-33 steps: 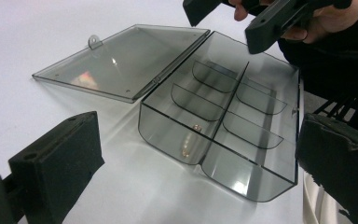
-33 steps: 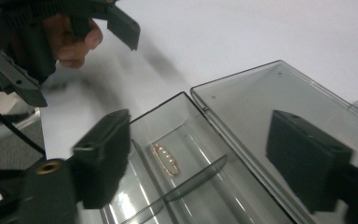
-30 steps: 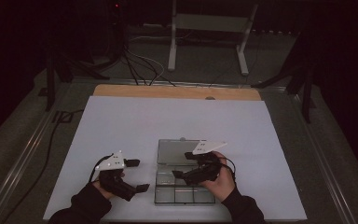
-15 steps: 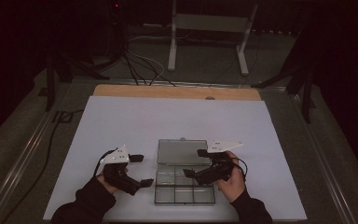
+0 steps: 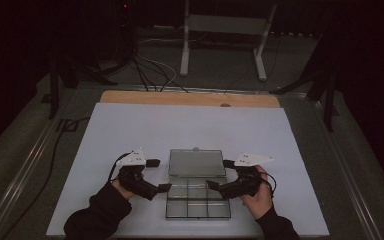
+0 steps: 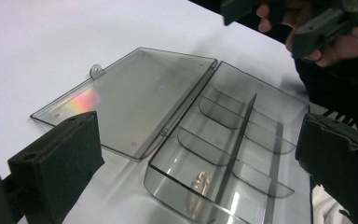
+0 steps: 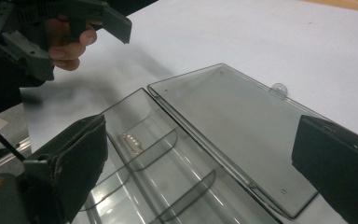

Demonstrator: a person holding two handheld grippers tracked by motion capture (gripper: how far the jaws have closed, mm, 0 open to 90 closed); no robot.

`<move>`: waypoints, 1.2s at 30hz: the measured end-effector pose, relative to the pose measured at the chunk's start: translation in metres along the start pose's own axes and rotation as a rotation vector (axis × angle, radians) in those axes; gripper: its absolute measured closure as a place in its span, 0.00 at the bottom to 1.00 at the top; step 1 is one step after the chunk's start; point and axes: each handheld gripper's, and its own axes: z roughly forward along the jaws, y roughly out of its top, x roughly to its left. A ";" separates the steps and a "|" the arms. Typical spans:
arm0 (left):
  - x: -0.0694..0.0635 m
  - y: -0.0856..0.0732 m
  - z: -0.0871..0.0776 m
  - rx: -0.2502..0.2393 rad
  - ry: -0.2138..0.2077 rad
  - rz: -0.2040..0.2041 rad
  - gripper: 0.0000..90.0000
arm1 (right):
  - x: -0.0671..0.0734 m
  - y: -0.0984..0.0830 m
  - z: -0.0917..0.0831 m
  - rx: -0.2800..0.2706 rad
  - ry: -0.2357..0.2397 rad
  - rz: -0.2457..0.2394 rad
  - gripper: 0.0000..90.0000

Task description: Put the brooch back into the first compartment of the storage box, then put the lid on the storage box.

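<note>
A clear plastic compartment box (image 5: pixel 198 197) is seen near the front edge of the white counter (image 5: pixel 190 125), with its lid (image 5: pixel 196 162) swung fully back and laid flat on the surface behind the tray. Wide bare white surface is left beyond the lid and to both sides; a wooden strip (image 5: pixel 190 98) is seen along the far edge, and grey metal rails run down each side of the counter.

The tray is divided by one long wall and several curved cross walls. In the left tool view, a small brass-coloured piece (image 6: pixel 200 181) is seen in the end compartment nearest that tool; the other compartments look bare. A small latch tab (image 6: pixel 96 71) is seen on the lid's free edge.

The left tool (image 5: pixel 161 176) is held just beside the tray's left side, its jaws set wide with nothing between the pads. The right tool (image 5: pixel 219 175) is held at the tray's right side; its jaws have just been opening, are now wide, and nothing is gripped. Each tool faces the other across the box, apart from it.
</note>
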 end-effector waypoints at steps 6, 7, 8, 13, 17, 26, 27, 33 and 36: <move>0.005 0.007 0.007 -0.005 0.064 -0.033 0.01 | -0.003 -0.005 -0.009 -0.016 -0.016 0.005 0.04; 0.006 0.008 0.008 -0.003 0.075 -0.038 0.01 | -0.004 -0.005 -0.010 -0.018 -0.018 0.007 0.04; 0.007 0.009 0.009 -0.004 0.083 -0.043 0.01 | -0.005 -0.006 -0.011 -0.020 -0.021 0.009 0.04; 0.010 0.013 0.014 -0.022 0.106 -0.088 0.01 | -0.009 -0.010 -0.017 -0.032 -0.035 0.016 0.04; 0.012 0.015 0.018 -0.008 0.102 -0.137 0.01 | -0.010 -0.013 -0.019 -0.032 -0.040 0.017 0.04; 0.018 0.014 0.028 0.043 0.155 -0.215 0.01 | -0.013 -0.015 -0.023 -0.041 -0.058 0.016 0.04; 0.019 0.013 0.029 0.046 0.153 -0.224 0.01 | -0.013 -0.015 -0.023 -0.042 -0.060 0.016 0.04; 0.023 0.011 0.032 0.057 0.154 -0.268 0.01 | -0.014 -0.015 -0.024 -0.046 -0.063 0.017 0.04; 0.029 0.009 0.032 0.064 0.136 -0.317 0.01 | -0.015 -0.016 -0.023 -0.043 -0.065 0.015 0.04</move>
